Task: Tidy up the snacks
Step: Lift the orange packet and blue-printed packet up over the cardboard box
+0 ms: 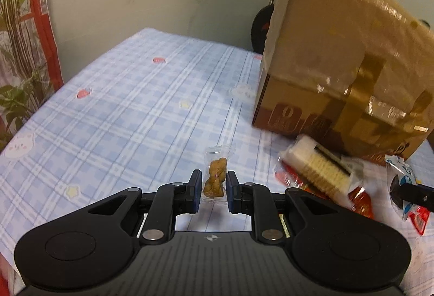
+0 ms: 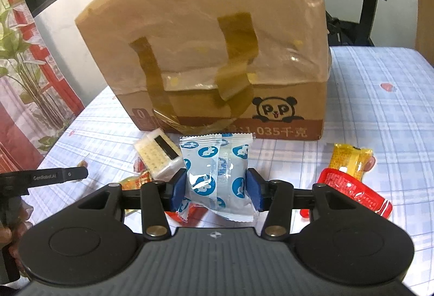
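My left gripper [image 1: 214,179] is shut on a small clear packet with a brown twisted snack [image 1: 216,179], held just above the blue checked tablecloth [image 1: 122,106]. My right gripper [image 2: 217,188] is shut on a white packet with blue round prints [image 2: 217,173], pads pressing both its sides. A taped cardboard box [image 2: 211,46] with a panda print stands right behind it; the same box [image 1: 339,57] fills the right of the left wrist view. A cracker pack [image 2: 157,160] lies by the box's foot, and the cracker pack [image 1: 317,168] shows again in the left wrist view.
Red snack packets [image 2: 355,192] and a yellow one [image 2: 350,160] lie right of my right gripper. The left gripper's finger [image 2: 59,176] and a hand reach in at the left edge. A potted plant [image 1: 16,51] and red curtain stand beyond the table's left edge.
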Available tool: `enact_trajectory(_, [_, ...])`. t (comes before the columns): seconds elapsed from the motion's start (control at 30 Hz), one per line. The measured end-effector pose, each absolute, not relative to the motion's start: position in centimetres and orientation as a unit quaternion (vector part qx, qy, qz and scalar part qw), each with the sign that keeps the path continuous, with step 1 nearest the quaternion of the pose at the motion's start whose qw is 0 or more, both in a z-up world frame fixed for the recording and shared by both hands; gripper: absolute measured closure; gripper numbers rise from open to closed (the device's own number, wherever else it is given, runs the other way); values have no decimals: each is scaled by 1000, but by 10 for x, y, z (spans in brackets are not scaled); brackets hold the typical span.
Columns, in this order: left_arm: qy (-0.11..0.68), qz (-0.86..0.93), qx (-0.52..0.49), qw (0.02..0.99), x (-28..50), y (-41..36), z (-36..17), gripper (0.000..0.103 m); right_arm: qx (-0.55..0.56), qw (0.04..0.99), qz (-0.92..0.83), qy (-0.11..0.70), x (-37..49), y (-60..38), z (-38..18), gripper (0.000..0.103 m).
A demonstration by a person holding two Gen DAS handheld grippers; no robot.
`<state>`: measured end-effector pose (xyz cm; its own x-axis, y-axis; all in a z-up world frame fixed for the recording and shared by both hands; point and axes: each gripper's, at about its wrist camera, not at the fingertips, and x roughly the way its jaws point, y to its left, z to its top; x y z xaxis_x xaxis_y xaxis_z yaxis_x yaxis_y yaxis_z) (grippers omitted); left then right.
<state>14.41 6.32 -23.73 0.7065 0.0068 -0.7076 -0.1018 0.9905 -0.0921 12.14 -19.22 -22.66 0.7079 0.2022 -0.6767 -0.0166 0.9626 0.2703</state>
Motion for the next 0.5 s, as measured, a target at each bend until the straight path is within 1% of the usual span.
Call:
enact_trajectory(0.27, [332, 12, -77, 940, 149, 63, -191, 83, 111, 935, 94, 322, 120, -186, -184, 54])
enact_trajectory(0.5, [278, -20, -67, 958, 155, 54, -141, 83, 101, 953, 132, 254, 122, -183, -131, 54])
